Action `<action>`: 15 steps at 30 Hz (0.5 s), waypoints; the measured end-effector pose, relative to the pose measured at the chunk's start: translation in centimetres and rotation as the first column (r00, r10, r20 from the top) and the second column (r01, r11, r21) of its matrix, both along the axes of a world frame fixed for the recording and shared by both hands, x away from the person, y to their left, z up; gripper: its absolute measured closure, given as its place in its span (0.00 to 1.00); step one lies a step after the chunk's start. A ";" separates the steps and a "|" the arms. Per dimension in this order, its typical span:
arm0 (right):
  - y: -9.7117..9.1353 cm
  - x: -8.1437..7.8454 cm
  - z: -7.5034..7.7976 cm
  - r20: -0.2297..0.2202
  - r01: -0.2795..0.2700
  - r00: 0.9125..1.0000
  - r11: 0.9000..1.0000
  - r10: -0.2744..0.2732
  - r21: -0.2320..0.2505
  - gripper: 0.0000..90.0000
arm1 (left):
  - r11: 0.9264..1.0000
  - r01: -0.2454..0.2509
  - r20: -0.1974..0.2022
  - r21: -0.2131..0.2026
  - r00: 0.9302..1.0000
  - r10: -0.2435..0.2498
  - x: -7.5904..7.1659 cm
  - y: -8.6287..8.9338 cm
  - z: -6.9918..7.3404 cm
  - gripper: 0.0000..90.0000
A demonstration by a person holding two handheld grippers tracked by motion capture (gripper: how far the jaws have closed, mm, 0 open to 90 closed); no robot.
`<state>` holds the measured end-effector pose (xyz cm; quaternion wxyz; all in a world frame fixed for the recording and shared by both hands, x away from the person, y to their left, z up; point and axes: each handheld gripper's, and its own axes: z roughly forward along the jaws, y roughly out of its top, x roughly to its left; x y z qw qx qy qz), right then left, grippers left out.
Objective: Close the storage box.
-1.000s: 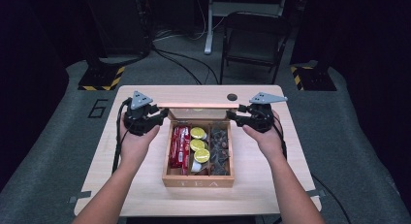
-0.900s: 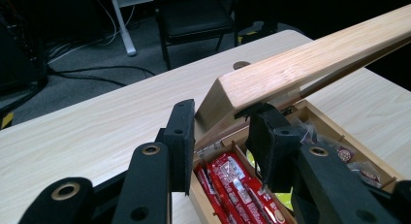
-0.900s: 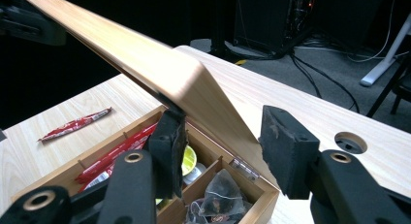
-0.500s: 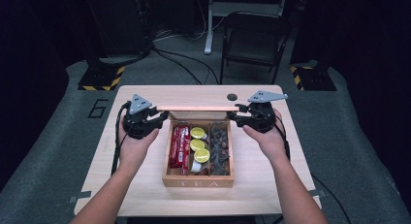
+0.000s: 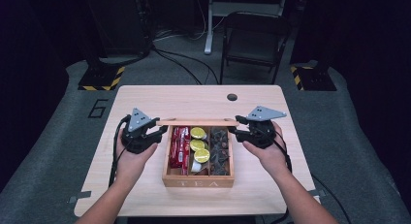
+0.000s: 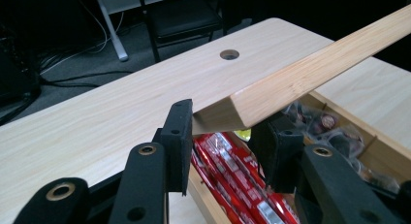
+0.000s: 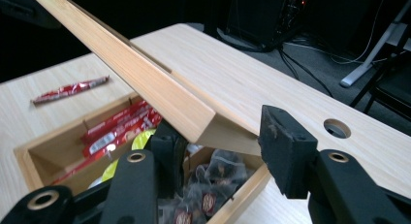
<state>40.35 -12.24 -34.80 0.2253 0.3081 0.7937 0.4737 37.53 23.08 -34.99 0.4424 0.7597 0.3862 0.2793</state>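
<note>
From my console, the biggest thing in frame is the pale wooden table (image 5: 145, 95), which spans the middle of the high view. A small round hole (image 5: 232, 97) sits near its far edge.

At the table's centre stands the open, light-wood box with three compartments (image 5: 197, 183). Its flat bamboo-coloured lid (image 5: 197, 121) is raised off the box and shows edge-on as a thin strip across the far side, just above the compartments.

My left gripper (image 5: 162, 132) is at the lid's left end and my right gripper (image 5: 235, 132) at its right end. In each gripper view a lid corner lies between the black jaws, with one pad under the board and the other close against its end face. I cannot tell whether either pair is actually clenched on the wood or merely cradling it.

I judge the lid to be light, stiff and smooth. It won't bend, but it could slide out of a shallow corner hold and drop on the contents. I would seat the pads further in along the short edges, across the board's thickness.

Inside, left to right, are glossy red stick packets (image 5: 178, 146), round yellow-topped capsules (image 5: 197, 145) and dark wrapped tea bags (image 5: 220, 149). One loose red stick packet (image 7: 70, 90) lies on the table at the upper left of the right gripper view.
</note>
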 end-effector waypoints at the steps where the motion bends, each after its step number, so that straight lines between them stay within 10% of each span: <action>1: 0.0 -0.3 -0.2 -0.002 0.000 1.000 1.000 0.000 -0.005 0.59 | 1.000 0.004 0.002 0.002 1.000 -0.004 -0.2 0.0 -0.2 0.67; 15: -0.1 -3.0 -2.9 0.019 -0.003 1.000 1.000 0.003 -0.030 0.57 | 1.000 0.017 0.008 -0.004 1.000 -0.017 -2.7 0.3 -3.1 0.65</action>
